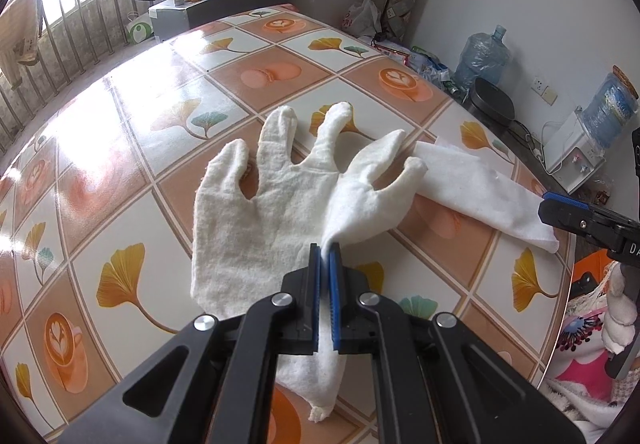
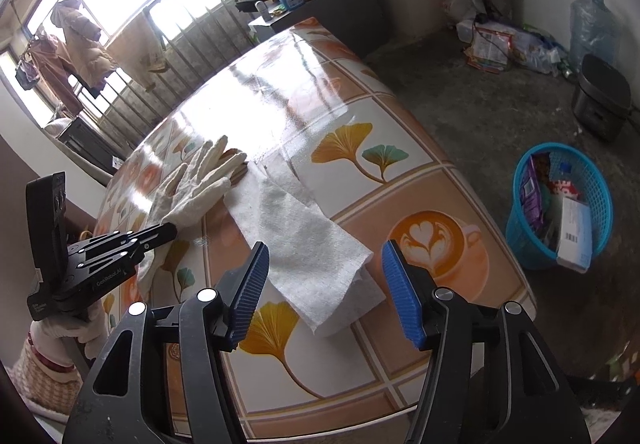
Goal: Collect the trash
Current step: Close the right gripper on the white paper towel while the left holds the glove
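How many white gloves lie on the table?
2: one glove lies flat with fingers spread; the other glove overlaps it, pinched in the left gripper. Others may be hidden.

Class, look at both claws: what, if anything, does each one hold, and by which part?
The left claw is shut on a white glove, pinching it near the cuff end. The right claw is open over the paper towel, holding nothing.

A table (image 1: 168, 131) with a glossy leaf-and-coffee patterned cover is carrying the things. White gloves (image 1: 256, 211) and a paper towel (image 2: 304, 240) are lying on it.
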Motion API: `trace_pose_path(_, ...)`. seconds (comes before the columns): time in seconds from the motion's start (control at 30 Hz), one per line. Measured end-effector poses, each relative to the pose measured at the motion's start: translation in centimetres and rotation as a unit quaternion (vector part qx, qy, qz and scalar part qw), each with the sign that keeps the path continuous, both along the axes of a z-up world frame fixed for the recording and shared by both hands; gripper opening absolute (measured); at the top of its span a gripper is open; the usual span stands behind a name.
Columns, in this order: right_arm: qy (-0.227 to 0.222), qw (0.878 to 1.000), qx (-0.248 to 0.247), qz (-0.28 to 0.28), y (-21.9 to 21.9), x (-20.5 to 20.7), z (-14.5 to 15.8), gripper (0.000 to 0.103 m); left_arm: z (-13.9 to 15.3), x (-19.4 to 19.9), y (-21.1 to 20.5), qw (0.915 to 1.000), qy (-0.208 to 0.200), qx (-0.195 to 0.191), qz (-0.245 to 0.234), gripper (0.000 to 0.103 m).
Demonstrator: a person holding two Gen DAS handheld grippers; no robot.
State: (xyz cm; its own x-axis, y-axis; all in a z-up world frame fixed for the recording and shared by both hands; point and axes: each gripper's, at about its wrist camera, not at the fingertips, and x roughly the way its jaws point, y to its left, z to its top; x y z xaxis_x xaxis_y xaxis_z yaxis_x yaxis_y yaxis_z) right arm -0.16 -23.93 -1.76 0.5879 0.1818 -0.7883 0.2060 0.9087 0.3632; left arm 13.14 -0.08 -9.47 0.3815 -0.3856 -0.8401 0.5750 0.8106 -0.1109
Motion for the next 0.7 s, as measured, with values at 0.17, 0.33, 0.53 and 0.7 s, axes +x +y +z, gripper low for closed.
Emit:
trace_pose_path(0.17, 0.004, 1.0, -0.017, 0.016, 0.8, 0.2, -0.2, 0.058, 0.0, 0.0, 0.0, 1.0, 0.0, 0.0, 0.0, 0.004)
trace_pose_path(0.33, 0.006, 0.999, -0.046, 0.028, 1.5, 0.5, -0.4, 0.058, 0.0, 0.0, 0.0, 1.0, 0.0, 0.0, 0.0, 0.004)
trace_pose_path(0.53, 0.009, 0.995, -0.095, 0.038, 2.6, 0.9, -0.4, 0.041, 0.0, 0.0, -0.1, 1.0, 0.0, 0.0, -0.001, 0.004)
trace_pose_path(0.7, 0.009, 0.994, -0.101, 0.033, 2.3, 0.9, -0.7, 0.003, 0.1, 0.0, -0.1, 1.0, 0.0, 0.0, 0.0, 0.004)
